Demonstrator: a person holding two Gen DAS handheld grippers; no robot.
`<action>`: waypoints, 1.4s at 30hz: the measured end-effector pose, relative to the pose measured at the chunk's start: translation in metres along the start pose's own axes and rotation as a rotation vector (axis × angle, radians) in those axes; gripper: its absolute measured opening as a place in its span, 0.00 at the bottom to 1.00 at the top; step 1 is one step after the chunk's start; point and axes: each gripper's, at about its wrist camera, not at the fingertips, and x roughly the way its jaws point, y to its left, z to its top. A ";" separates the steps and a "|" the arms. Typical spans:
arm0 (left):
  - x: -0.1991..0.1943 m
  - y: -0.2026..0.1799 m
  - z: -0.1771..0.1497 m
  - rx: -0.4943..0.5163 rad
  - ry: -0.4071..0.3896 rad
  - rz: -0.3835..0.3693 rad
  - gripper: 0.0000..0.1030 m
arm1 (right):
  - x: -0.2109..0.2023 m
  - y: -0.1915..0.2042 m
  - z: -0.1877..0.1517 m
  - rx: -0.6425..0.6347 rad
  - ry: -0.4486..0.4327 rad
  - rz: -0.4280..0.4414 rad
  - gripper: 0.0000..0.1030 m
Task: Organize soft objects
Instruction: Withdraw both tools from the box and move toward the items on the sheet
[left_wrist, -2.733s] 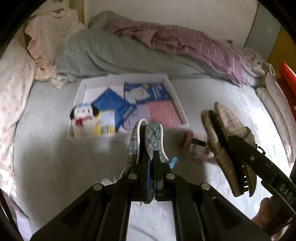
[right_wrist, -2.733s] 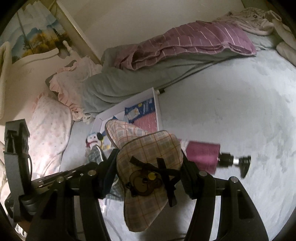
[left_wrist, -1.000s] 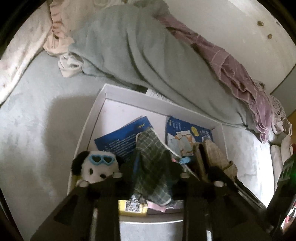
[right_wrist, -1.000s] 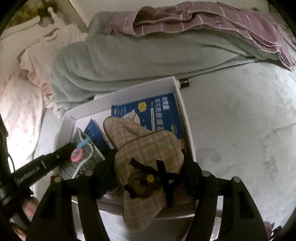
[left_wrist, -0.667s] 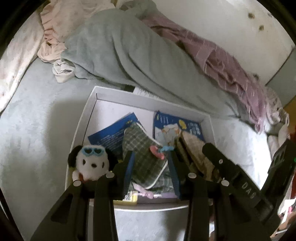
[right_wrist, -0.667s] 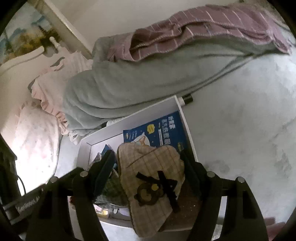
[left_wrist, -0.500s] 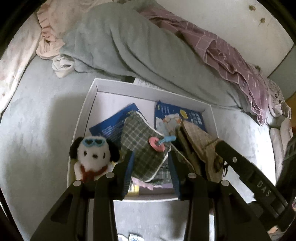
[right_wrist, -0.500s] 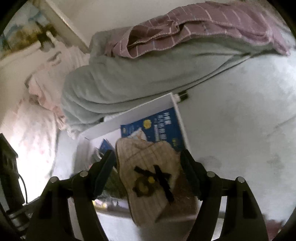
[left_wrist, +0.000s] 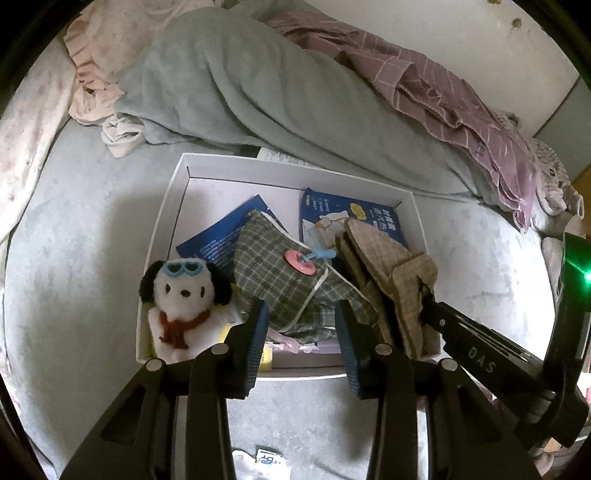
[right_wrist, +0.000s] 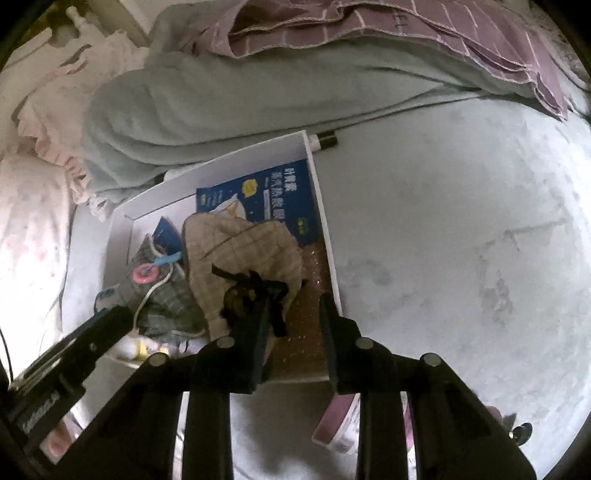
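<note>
A white box (left_wrist: 173, 206) lies on the grey bedsheet. In it lie a green plaid slipper (left_wrist: 280, 273) with a pink and blue charm and a beige plaid slipper (left_wrist: 384, 258), side by side. Both also show in the right wrist view: the green one (right_wrist: 162, 291) and the beige one (right_wrist: 243, 247) with a brown bear patch. My left gripper (left_wrist: 299, 325) is open, just above the green slipper's near end. My right gripper (right_wrist: 291, 317) is open at the beige slipper's near end. A plush dog (left_wrist: 183, 295) with blue sunglasses sits in the box's near left corner.
Blue packets (left_wrist: 351, 214) lie in the box under the slippers. A grey-green blanket (left_wrist: 258, 96) and a purple striped cloth (left_wrist: 443, 88) are heaped behind the box. A pink garment (left_wrist: 99, 48) and pillow lie at the left. A pink box (right_wrist: 336, 424) lies near my right gripper.
Both grippers carried the slippers to the box and opened. The slippers now lie in the box, released, and both grippers have drawn back a little.
</note>
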 end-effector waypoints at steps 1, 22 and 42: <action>0.000 0.000 0.000 0.000 0.001 0.000 0.36 | 0.002 0.002 0.000 -0.006 0.005 -0.006 0.28; -0.016 -0.004 -0.013 0.005 -0.008 -0.010 0.36 | -0.037 0.037 -0.019 -0.182 -0.012 -0.052 0.29; -0.038 0.016 -0.075 0.054 -0.018 0.091 0.37 | -0.026 0.069 -0.059 -0.459 0.149 0.057 0.49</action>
